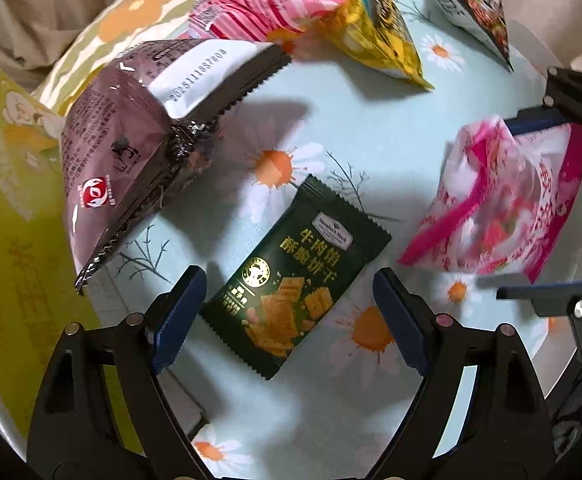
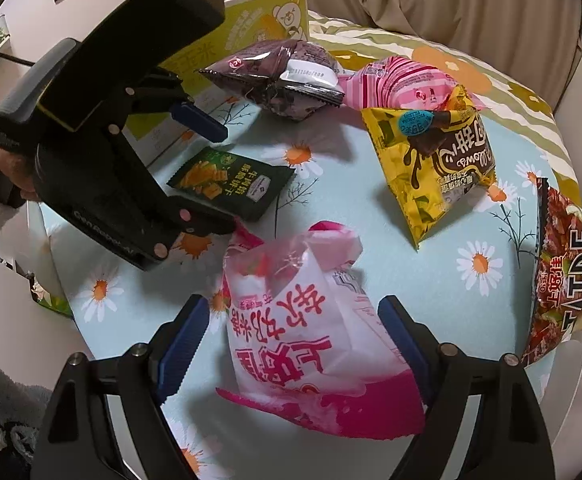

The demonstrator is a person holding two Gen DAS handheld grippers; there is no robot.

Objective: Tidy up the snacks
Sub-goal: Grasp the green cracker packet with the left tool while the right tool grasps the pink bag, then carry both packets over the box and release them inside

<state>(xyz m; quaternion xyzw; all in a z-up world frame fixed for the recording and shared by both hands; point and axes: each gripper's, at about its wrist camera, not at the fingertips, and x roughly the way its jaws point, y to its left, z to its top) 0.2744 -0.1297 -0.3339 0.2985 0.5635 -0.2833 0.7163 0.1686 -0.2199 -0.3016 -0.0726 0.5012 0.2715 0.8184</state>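
Left tongs [image 1: 289, 314]: wide apart, pointing steeply down; the dark green biscuit packet [image 1: 297, 276] lies flat on the table between the two blue pads, neither pad pressing it.
Right tongs [image 2: 293, 344]: jaws spread wide around the pink-and-white bag [image 2: 311, 336]; the right pad sits against the bag's side, the left pad stands just clear; whether it truly grips, cannot tell.
Table [image 2: 391, 240]: round, under a pale blue cloth printed with white-and-orange daisies and thin dark twigs.
Dark green biscuit packet: small, flat, glossy, zigzag-cut ends, gold lettering and a picture of square crackers.
Pink-and-white bag: soft crinkled film, puffed, red characters, magenta bottom edge.
Brown packet [image 1: 131, 160]: shiny, pillow-shaped, serrated seal, white date panel; propped up just beside the yellow-green box [image 1: 7, 240].
Yellow-green box: cardboard, bear drawing, standing at the table's edge.
Pink striped packet [image 2: 403, 80]: behind the brown one, touching the yellow bag [image 2: 439, 168].
Yellow bag: crumpled, brown chocolate swirl print, tilted on one corner.
Red-and-white bag [image 2: 567, 272]: large letters, at the table's far right rim.
In the way: brown packet's seal overhangs close beside the left tongs' outer finger; the two tongs work near each other.
Person: a hand [image 2: 3, 168] in a fluffy white sleeve holds the left tool.
Background: beige curtain folds [image 2: 471, 0].
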